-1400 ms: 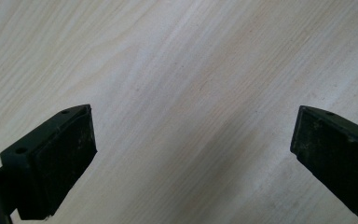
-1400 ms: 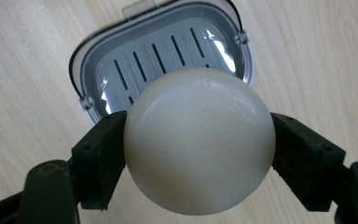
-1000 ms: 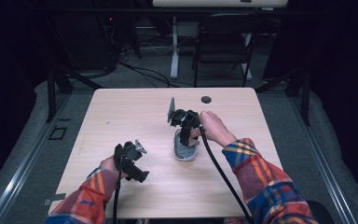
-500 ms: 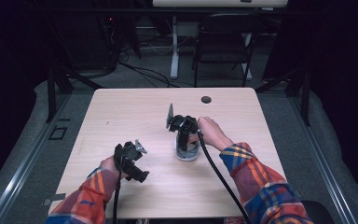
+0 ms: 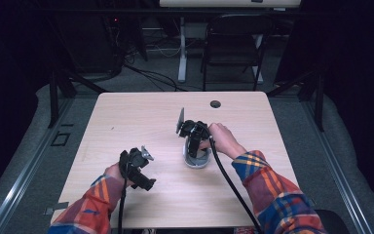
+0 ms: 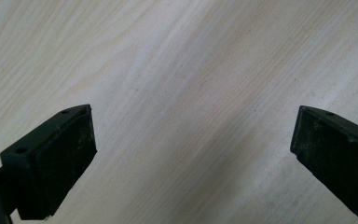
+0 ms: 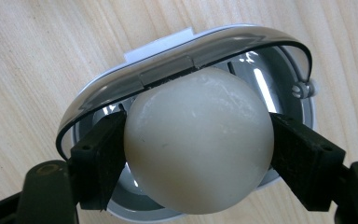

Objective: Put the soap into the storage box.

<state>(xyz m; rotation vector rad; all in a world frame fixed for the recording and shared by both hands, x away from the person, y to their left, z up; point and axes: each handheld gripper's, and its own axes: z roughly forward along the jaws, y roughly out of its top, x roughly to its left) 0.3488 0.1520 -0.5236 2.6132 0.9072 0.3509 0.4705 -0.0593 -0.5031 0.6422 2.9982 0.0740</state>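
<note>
White egg (image 7: 198, 142) sits clamped between the right gripper's (image 7: 198, 154) jaws, over the metal cup (image 7: 279, 74).

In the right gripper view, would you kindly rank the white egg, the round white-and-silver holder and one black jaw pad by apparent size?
1. Holder, widest, partly hidden.
2. Egg, nearer the camera, so the gap is unsure.
3. Jaw pad, smallest.

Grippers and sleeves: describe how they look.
Both the left gripper and right gripper are black, with flat, rectangular, scuffed pads. Each carries a grey three-cornered plate and trails a black cable. The sleeves are plaid: red, blue and yellow.
</note>
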